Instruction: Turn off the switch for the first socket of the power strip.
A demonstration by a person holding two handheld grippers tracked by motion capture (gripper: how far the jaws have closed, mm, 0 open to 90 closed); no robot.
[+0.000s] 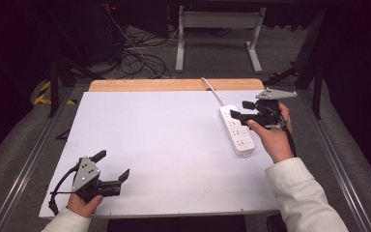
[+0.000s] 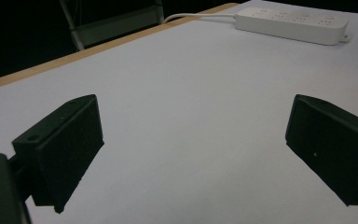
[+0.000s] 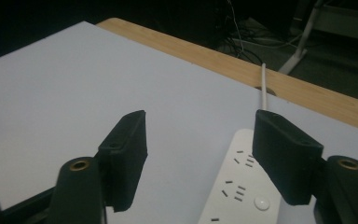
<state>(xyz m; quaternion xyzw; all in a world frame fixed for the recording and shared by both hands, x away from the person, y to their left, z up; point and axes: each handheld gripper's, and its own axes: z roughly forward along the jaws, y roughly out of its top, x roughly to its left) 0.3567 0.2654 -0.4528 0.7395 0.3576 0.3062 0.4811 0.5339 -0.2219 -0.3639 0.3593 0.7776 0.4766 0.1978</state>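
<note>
A white power strip [image 1: 238,131] lies on the right side of the white tabletop [image 1: 164,140], its cord [image 1: 214,92] running off over the far edge. My right gripper [image 1: 240,109] hovers over the strip's far end, jaws open, nothing between them. In the right gripper view the strip [image 3: 242,186] lies below and beyond the open right gripper [image 3: 200,149], closer to the right jaw. Near the front left corner my left gripper [image 1: 112,165] is held low over bare table, open and empty. The left gripper view shows the strip [image 2: 291,24] far beyond the left gripper [image 2: 196,149].
A wooden strip [image 1: 174,85] borders the table's far edge. Beyond it, on the floor, stand a grey metal frame [image 1: 217,29] and a tangle of cables [image 1: 135,58]. Metal rails [image 1: 34,145] run along both sides of the table.
</note>
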